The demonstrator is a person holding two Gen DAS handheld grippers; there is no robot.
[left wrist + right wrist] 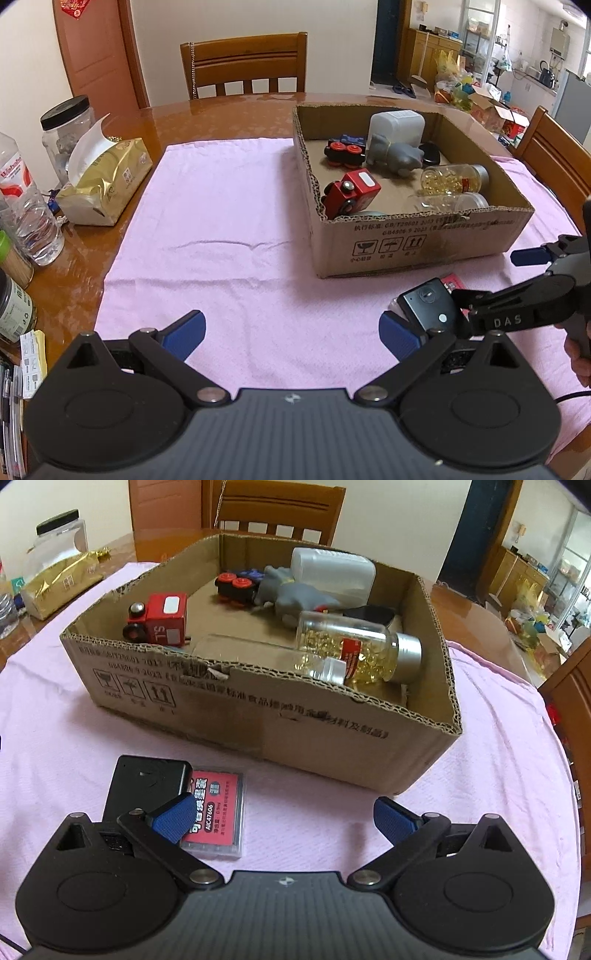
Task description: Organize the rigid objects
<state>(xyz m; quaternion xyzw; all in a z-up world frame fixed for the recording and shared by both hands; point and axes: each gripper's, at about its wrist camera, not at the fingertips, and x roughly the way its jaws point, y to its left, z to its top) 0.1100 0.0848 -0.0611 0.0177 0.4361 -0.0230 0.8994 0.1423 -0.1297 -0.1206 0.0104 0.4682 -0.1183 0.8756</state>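
While both tools hang low over the pink cloth (480,760), neither grips anything: left hand-held gripper (291,334) fingers spread apart, right hand-held gripper (284,818) likewise spread. Nearest, still outside: black box-shaped device (147,782) and red-labelled clear case (218,812), touching, on cloth just before the cardboard box (258,716). Box already holds red toy train (159,620), black toy with red wheels (236,587), grey animal figure (291,594), white container (332,572), two capsule bottles (354,650). Judged mostly done; two pieces left. Beyond, table (221,118), tissue pack (107,181).
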